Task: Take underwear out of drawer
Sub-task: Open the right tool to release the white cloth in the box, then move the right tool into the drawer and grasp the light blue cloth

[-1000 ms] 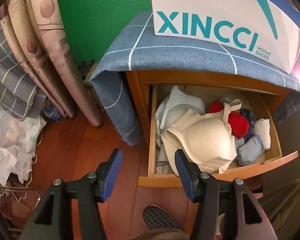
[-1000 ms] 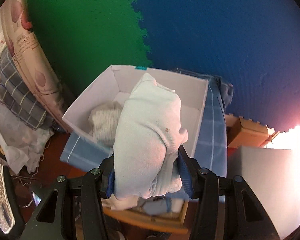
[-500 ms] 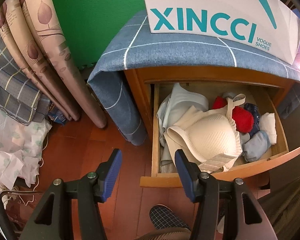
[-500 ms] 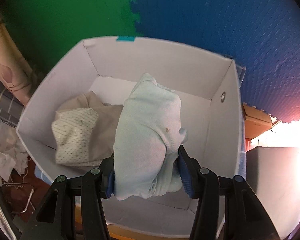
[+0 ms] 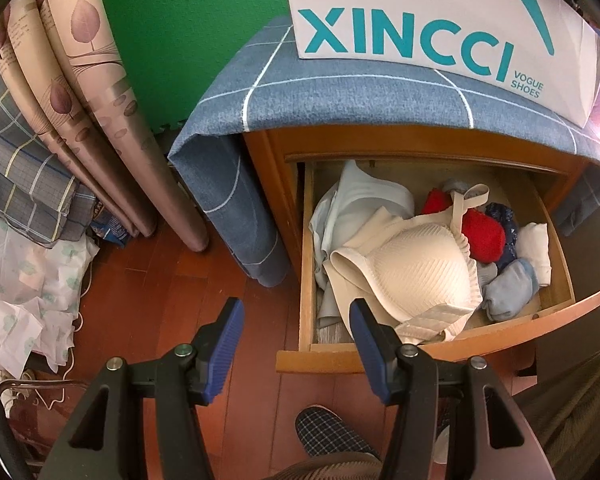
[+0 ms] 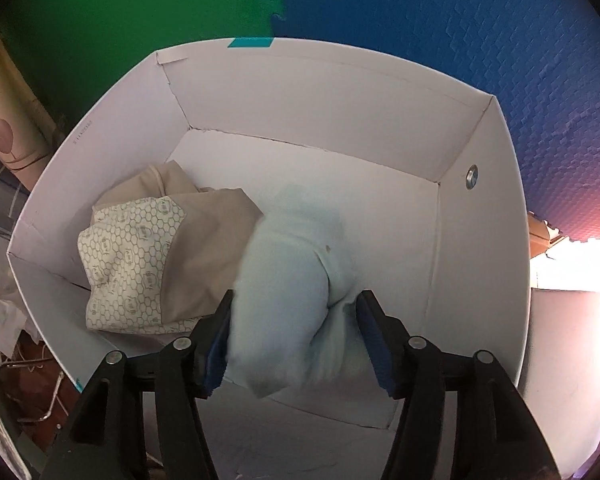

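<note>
The right tool (image 6: 292, 332) had dropped into the white box (image 6: 480, 240), and its jaws were opening, the pale blue underwear (image 6: 288, 280) still between them. The left tool (image 5: 296, 344) hung apart and empty near the drawer (image 5: 440, 344), so another garment probably came next.

A pale blue bundle of underwear (image 6: 288, 280) is seen inside a white box (image 6: 320, 92), beside a beige patterned pair (image 6: 140, 260). The wooden drawer (image 5: 452, 336) is pulled open, and a cream bra (image 5: 416, 276) is lying on top of red, blue and white pieces.

Shoe box (image 5: 440, 16) on the cabinet above the open drawer (image 5: 440, 332); curtain (image 5: 80, 100) left
</note>
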